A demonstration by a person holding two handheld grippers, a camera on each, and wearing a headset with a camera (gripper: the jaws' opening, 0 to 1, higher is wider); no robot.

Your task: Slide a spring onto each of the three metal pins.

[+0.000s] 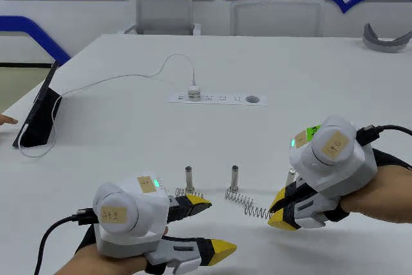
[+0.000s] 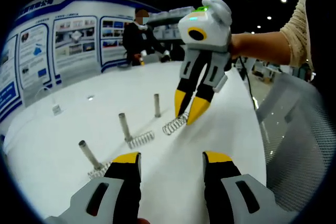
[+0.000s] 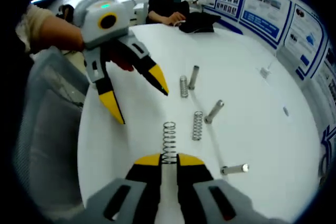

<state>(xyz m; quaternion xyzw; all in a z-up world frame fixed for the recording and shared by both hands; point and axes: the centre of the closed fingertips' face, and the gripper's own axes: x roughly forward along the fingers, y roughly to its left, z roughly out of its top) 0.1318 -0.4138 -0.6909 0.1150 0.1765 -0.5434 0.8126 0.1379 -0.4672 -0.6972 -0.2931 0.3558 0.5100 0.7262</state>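
Three short metal pins stand upright on the white table (image 1: 129, 127): the left pin (image 1: 189, 178), the middle pin (image 1: 235, 176) and a third pin (image 3: 233, 169) partly hidden behind my right gripper in the head view. A spring lies on the table beside each pin: one spring (image 1: 188, 192) by the left pin, another spring (image 3: 197, 125) by the middle pin. My right gripper (image 3: 168, 159) is shut on the end of the third spring (image 3: 168, 141), which still rests on the table. My left gripper (image 2: 170, 157) stands open and empty, just short of the left pin.
A white power strip (image 1: 215, 99) with a plugged-in charger and cable lies mid-table. A dark tablet (image 1: 38, 113) leans at the left edge, with a fingertip beside it. Chairs stand behind the table. A person (image 3: 176, 3) sits at the table's end.
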